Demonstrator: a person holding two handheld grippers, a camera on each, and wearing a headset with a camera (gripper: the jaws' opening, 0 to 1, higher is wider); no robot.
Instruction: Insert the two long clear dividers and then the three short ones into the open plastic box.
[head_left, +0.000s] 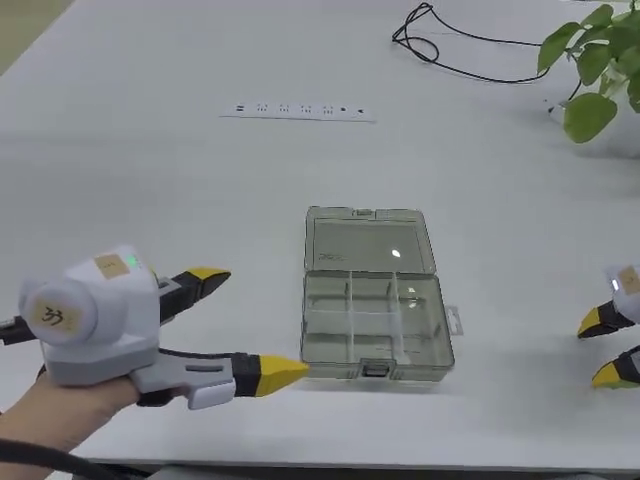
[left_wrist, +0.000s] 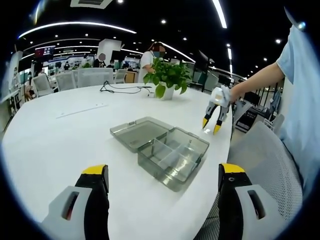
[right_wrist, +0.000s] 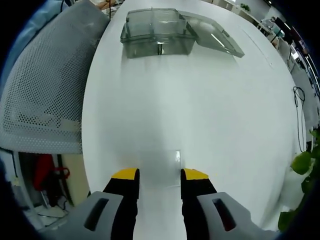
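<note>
1. Jaws of the left gripper (head_left: 245, 322) are spread wide with nothing between them. The yellow tips sit just left of the box's near corner, apart from it, and a hand (head_left: 60, 410) holds the gripper from below.
2. Jaws of the right gripper (head_left: 601, 348) stand a little apart and are also empty. This gripper is low over the white table (head_left: 150, 180), well to the right of the box. In the left gripper view it (left_wrist: 212, 122) hangs beyond the box with its tips pointing down.
3. The open plastic box (head_left: 330, 362) sits near the table's front edge, between the two grippers. Its lid (head_left: 370, 245) lies flat behind it.
4. Clear dividers (head_left: 351, 300) stand inside the box and split it into compartments (how many, I cannot tell through the tinted plastic). The left gripper view shows the same partitions (left_wrist: 172, 159).
5. A small clear piece (head_left: 455, 321) rests against the box's right side. I cannot tell whether it is loose or part of the box.
6. Farther back are a power strip (head_left: 300, 110), a black cable (head_left: 440, 50) and a potted plant (head_left: 595, 70).
7. In the right gripper view the box (right_wrist: 155, 44) lies far ahead of the jaws, and a mesh chair (right_wrist: 45, 90) stands beside the table.
</note>
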